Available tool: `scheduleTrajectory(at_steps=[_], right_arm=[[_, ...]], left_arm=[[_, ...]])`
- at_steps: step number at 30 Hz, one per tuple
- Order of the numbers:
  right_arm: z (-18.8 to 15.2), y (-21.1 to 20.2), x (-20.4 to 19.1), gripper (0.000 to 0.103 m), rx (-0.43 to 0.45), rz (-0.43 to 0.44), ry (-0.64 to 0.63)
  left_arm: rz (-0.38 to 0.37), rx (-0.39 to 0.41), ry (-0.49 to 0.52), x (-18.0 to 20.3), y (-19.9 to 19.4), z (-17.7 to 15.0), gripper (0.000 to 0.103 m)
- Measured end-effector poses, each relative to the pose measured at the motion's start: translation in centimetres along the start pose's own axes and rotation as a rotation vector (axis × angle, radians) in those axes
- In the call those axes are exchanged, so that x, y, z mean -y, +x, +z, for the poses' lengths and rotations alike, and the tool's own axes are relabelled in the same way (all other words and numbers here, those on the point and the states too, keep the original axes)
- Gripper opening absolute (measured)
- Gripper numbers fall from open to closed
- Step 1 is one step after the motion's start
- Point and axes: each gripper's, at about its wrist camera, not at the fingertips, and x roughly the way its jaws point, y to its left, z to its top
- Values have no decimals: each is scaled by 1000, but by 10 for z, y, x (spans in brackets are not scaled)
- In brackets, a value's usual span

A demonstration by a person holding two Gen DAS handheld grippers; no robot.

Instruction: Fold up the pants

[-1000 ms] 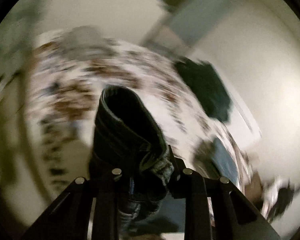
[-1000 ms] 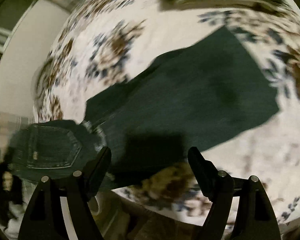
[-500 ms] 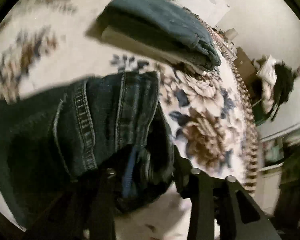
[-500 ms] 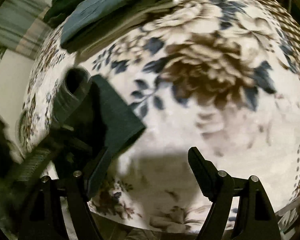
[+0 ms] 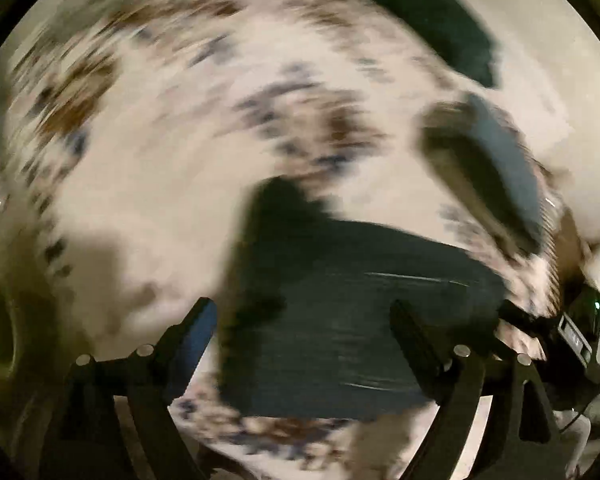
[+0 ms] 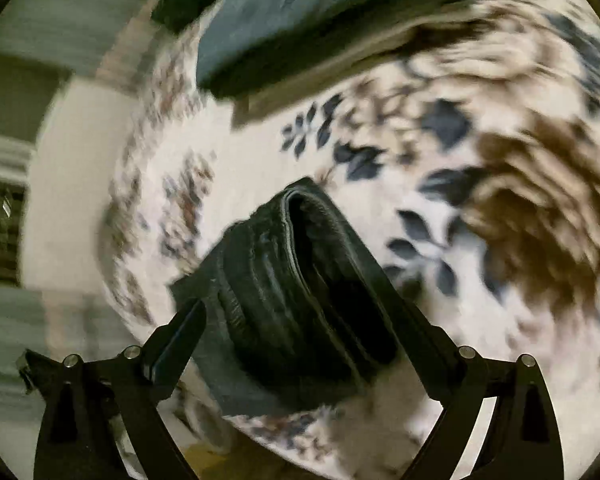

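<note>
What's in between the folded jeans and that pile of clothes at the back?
In the right wrist view, only bare flowery blanket lies between the jeans and the pile.

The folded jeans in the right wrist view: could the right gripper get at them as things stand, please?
Probably yes: the folded jeans lie on the bedspread between the open right gripper, with nothing in the way.
</note>
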Motion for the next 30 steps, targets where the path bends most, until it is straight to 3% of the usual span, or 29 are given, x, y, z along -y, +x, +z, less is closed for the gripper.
scheduleTrajectory(at_steps=[1,2,3,4,5,11,16,21,24,26,28,30], right_arm=[[2,13,-4,94,-25,-16,-11],[2,20,-12,76,-13,-54,-46],[0,20,-18,41,13,-100,-79],[-1,19,-23,27,28,-144,-98],[-3,16,-27,21,47,-166,-107],[-12,-40,-29,15,171,-229,-101],[15,-88,26,15,239,-290,50],[32,-82,74,16,194,-286,137],[33,-70,79,15,177,-311,114],[34,-68,86,15,174,-303,133],[35,-67,96,16,165,-285,173],[34,-60,105,16,151,-274,196]], left_arm=[[17,-10,-50,-15,5,2,88],[27,-17,-84,-27,10,4,88],[37,-22,-98,-33,14,4,88],[44,-26,-104,-36,17,4,88],[46,-25,-110,-38,20,6,88],[-31,-19,-120,-29,30,28,88],[-167,-48,-116,-2,44,50,88],[-270,-138,-122,35,82,65,88],[-270,-226,-100,57,125,67,88],[-263,-241,-93,61,144,67,76],[-263,-218,-112,56,154,70,48],[-274,-217,-155,46,160,76,41]])
